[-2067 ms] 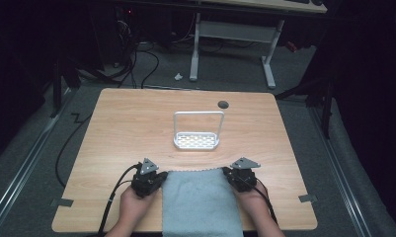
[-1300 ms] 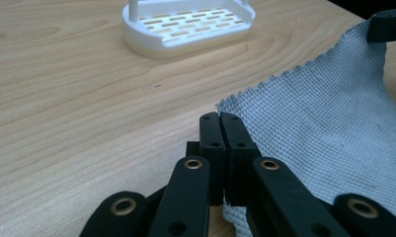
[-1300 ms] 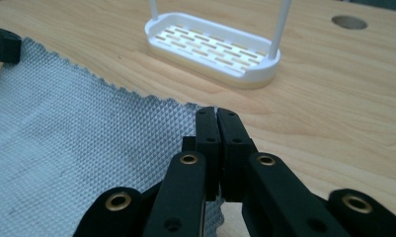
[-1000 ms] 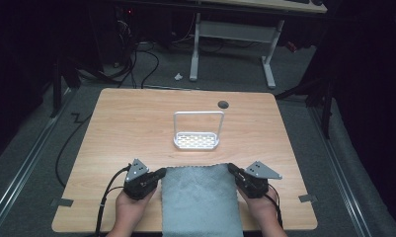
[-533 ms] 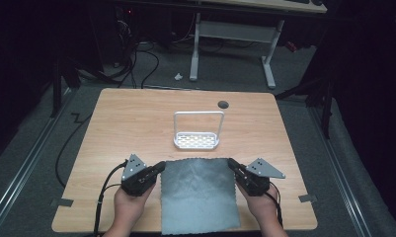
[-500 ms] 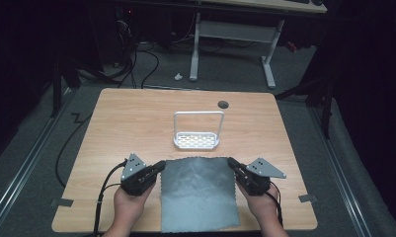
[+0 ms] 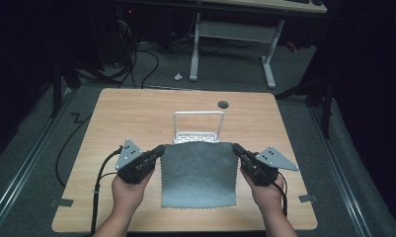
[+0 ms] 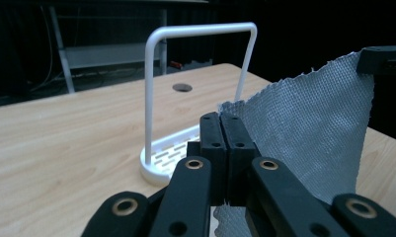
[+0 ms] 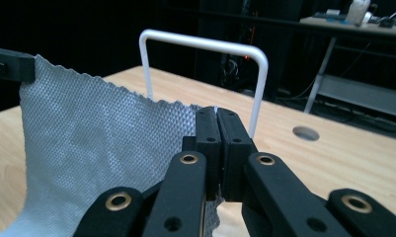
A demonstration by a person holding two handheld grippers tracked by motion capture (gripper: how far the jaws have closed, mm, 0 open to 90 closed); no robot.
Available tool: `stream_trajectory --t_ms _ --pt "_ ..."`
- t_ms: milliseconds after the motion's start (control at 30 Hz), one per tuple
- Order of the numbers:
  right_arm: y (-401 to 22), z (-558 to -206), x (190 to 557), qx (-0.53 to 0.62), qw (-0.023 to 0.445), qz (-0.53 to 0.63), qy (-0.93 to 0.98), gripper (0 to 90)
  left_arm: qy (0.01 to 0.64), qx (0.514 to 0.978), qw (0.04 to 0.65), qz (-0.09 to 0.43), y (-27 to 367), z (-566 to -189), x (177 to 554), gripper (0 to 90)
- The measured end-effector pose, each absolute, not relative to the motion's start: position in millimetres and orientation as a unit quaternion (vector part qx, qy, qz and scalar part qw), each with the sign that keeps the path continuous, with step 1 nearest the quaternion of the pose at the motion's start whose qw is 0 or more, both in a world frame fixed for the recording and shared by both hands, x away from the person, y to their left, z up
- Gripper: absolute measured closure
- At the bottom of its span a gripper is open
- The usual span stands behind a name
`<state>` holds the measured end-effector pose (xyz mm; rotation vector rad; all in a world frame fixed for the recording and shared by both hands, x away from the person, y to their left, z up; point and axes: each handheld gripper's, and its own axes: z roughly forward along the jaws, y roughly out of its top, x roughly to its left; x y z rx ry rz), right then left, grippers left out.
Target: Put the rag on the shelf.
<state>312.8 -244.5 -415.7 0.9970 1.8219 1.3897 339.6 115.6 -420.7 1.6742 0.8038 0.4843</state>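
Note:
A grey woven cloth point(image 7: 198, 173) hangs stretched between my two grippers above the near half of the table. My left gripper point(image 7: 160, 149) is shut on the cloth's far left corner point(image 8: 225, 109), its jaws pressed together. My right gripper point(image 7: 235, 148) is shut on the far right corner point(image 9: 213, 111) in the same way. The cloth point(image 9: 97, 143) droops toward the person, its near edge close to the tabletop. Just beyond it stands a white rack point(image 7: 198, 126) with a tall arched handle point(image 8: 200, 30) and a slotted base.
The wooden table point(image 7: 136, 113) has a round cable hole point(image 7: 223, 104) behind the rack. Tape marks point(image 7: 306, 198) sit near both front corners. A cable point(image 7: 99, 187) trails from the left gripper. A desk frame point(image 7: 235, 44) stands on the floor beyond the table.
Both grippers have risen with the cloth's far corners, lifting the cloth off the table so its far edge now reaches the rack's base.

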Motion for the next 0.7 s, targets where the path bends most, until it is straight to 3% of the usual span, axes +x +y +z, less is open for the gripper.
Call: stream_trajectory --t_ms 700 --pt "-252.6 -377.1 341.1 0.382 0.347 0.547 0.659 90.0 0.331 0.704 0.573 0.259 109.7 -382.3 379.1 89.4"
